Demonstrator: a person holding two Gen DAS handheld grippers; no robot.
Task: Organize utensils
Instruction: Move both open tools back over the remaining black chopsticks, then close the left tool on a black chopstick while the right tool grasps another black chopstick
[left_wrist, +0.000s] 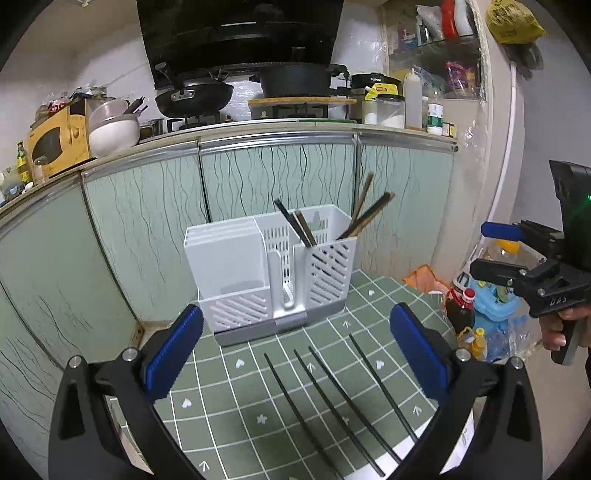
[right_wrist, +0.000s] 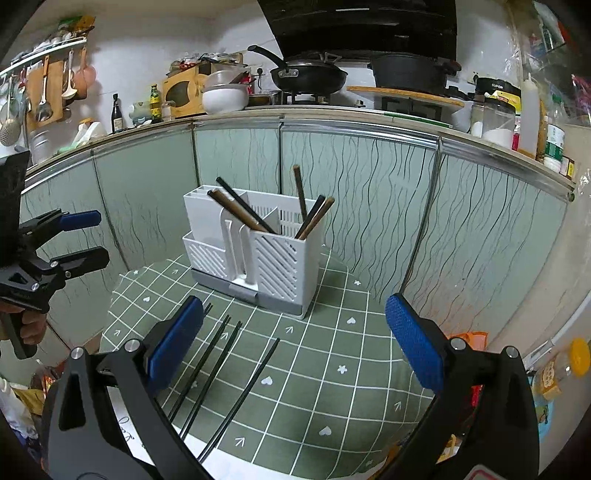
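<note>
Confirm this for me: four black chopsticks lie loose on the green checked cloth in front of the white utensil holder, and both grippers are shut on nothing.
One detail is off: both grippers are open, not shut. The left gripper and right gripper each show their jaws spread wide in their own wrist views. The four black chopsticks do lie loose on the green checked cloth in front of the white utensil holder.

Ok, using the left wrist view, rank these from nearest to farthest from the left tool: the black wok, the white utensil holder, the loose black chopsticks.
1. Loose black chopsticks, on the green checked cloth between the left tool fingers.
2. White plastic utensil holder, straight ahead on the cloth.
3. Black wok, up on the stove behind.
</note>
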